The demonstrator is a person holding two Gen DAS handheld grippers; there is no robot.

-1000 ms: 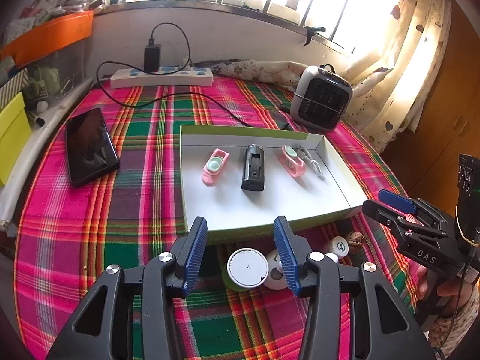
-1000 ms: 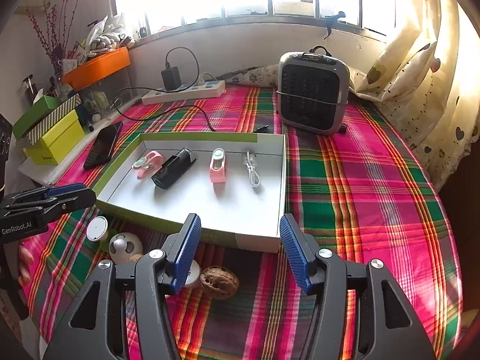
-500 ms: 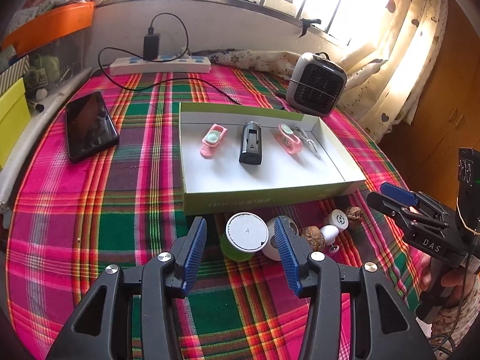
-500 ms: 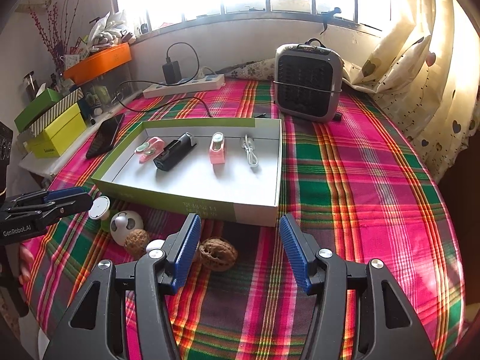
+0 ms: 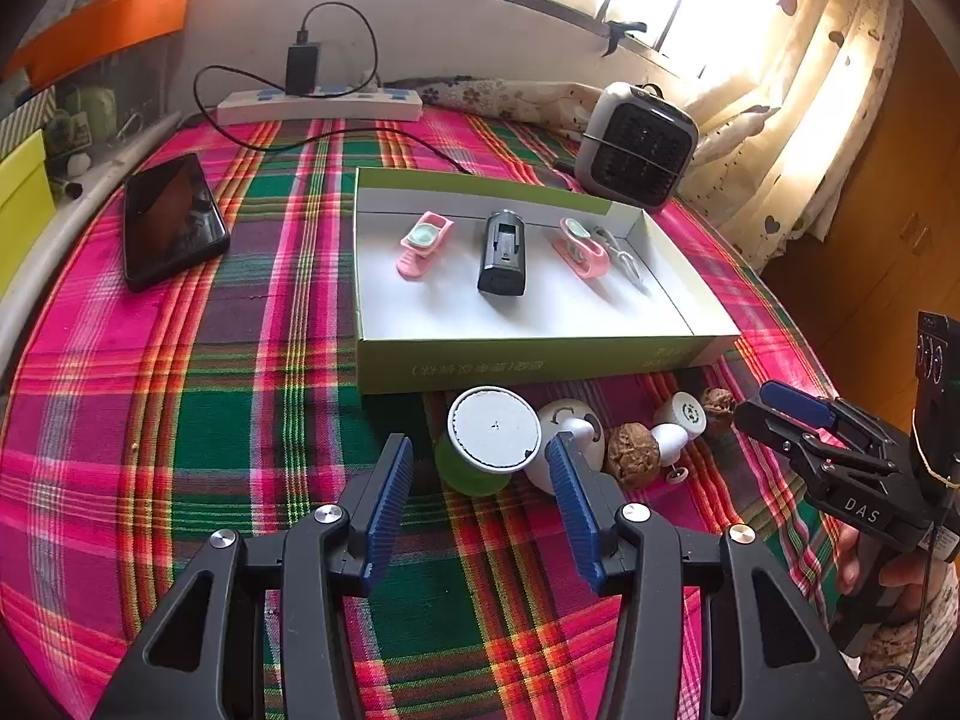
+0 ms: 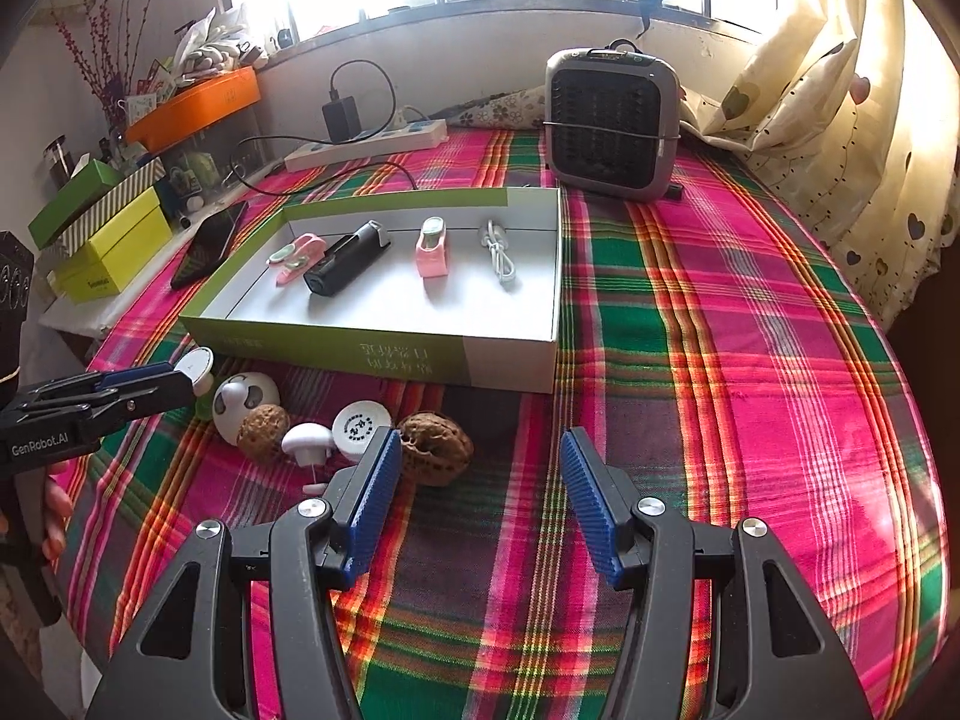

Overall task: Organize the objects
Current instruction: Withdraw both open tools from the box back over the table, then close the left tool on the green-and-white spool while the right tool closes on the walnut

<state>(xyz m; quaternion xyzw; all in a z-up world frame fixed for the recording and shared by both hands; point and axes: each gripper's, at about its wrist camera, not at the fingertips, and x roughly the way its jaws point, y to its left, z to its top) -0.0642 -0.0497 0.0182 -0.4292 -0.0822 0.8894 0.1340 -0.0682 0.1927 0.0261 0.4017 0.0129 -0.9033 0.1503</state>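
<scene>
One green-and-white box sat on plaid cloth. Inside it: two pink clips, one black gadget, one white cable. In front of box: two walnuts, one green tub with white lid, one white ball, one white round cap, one small white mushroom-shaped piece. Elsewhere: one phone, one heater, one power strip, one charger. Two grippers counted, both with jaws apart.
</scene>
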